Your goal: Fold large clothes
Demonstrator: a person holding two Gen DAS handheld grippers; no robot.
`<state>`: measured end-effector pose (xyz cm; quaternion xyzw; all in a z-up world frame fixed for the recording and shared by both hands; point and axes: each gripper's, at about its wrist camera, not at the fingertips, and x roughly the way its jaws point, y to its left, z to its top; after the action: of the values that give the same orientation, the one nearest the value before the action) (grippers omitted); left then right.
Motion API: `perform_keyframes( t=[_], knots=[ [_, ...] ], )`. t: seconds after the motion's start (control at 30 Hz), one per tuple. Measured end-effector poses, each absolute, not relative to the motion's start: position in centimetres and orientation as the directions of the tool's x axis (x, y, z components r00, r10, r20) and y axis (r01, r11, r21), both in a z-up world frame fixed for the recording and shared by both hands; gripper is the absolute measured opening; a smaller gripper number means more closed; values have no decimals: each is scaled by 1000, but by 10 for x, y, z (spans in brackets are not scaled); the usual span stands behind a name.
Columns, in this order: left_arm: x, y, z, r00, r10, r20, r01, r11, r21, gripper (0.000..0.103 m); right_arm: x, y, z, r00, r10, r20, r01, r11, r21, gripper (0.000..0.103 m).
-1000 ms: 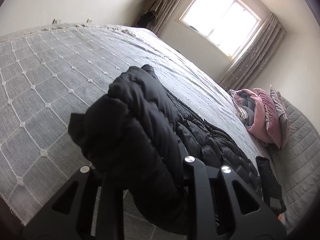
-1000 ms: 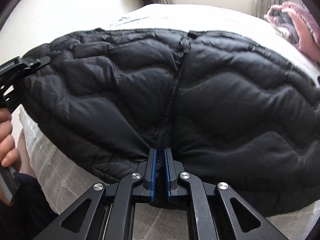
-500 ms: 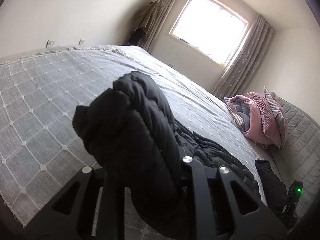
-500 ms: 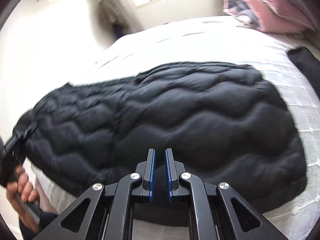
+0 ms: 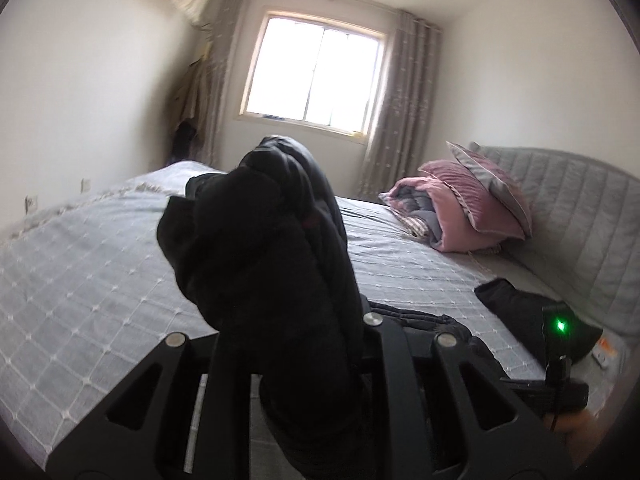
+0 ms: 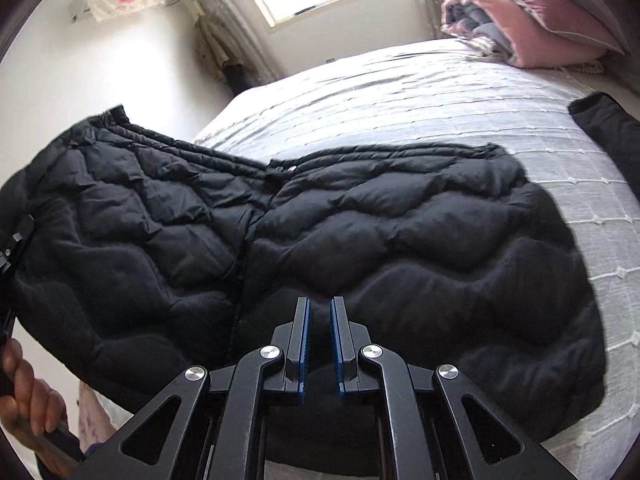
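A black quilted puffer jacket (image 6: pixel 360 248) lies spread on the bed's near edge, its left end lifted. My left gripper (image 5: pixel 288 344) is shut on a bunched fold of the jacket (image 5: pixel 272 248) and holds it up above the bed; the cloth hides its fingertips. It shows at the left edge of the right wrist view (image 6: pixel 12 252). My right gripper (image 6: pixel 319 312) hovers just above the jacket's near hem, its blue-padded jaws a small gap apart and holding nothing.
The bed (image 5: pixel 80 280) has a grey quilted cover. A pink and grey folded duvet with pillows (image 5: pixel 472 208) sits by the grey headboard (image 5: pixel 580 216). Another black garment (image 6: pixel 608 128) lies at the right. A window (image 5: pixel 312 76) with curtains is behind.
My left gripper has lifted the bunched jacket end higher and tilted up toward the window. My right gripper has let go of the hem and its jaws have parted slightly.
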<state>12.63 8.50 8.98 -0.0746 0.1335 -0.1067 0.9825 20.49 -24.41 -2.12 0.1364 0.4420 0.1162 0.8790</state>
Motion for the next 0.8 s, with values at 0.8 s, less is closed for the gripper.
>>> perform_keyframes(
  t=[0.8],
  knots=[
    [125,-169,7,510,-571,-644,737,676,-16,36,171,-420,-34,655,209,-726,427,690,584,18]
  ],
)
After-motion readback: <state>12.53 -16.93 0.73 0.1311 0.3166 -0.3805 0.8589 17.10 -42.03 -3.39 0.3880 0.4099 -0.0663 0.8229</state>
